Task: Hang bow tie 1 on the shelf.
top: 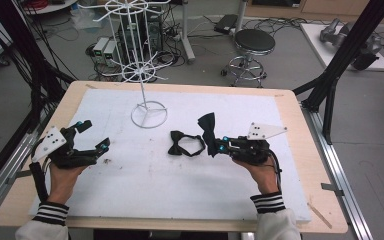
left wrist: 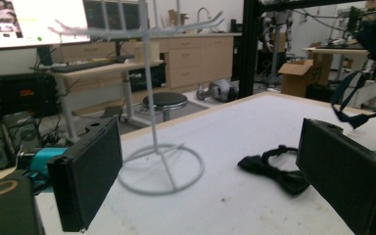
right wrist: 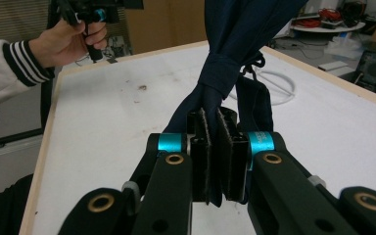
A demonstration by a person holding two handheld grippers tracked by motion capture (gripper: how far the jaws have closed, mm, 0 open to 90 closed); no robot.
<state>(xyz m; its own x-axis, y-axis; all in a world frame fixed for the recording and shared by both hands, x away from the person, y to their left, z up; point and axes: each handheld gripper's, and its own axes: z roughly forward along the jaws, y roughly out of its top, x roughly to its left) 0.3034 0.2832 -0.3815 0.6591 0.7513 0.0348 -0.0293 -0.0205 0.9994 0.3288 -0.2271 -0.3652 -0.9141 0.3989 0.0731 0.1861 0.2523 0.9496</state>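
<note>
Your left gripper (top: 94, 136) hovers low over the table's (top: 130, 200) left side, fingers (left wrist: 90, 178) spread wide and empty, looking toward the rack (top: 147, 107) and the second bow tie (top: 185, 144) lying flat just in front of its base ring. That tie is untouched, strap looped beside it.

Centre stage: the rack stands at the back middle of the table, its hooks bare as far as you can see.

Over on the right, your right gripper (top: 219, 146) has its fingers (right wrist: 203, 156) clenched on the first bow tie (top: 207, 127), pinching the dark fabric near the knot so one wing sticks up and the strap dangles. It is lifted clear of the table, just right of the lying tie.

So you're in the carry step, I'd say: tie picked, not yet hung. Next you'd need to raise it toward a hook and get the strap loop open enough to slip over; the free left gripper could help there. The fabric looks soft and floppy, navy-black, so expect it to sag.
</note>
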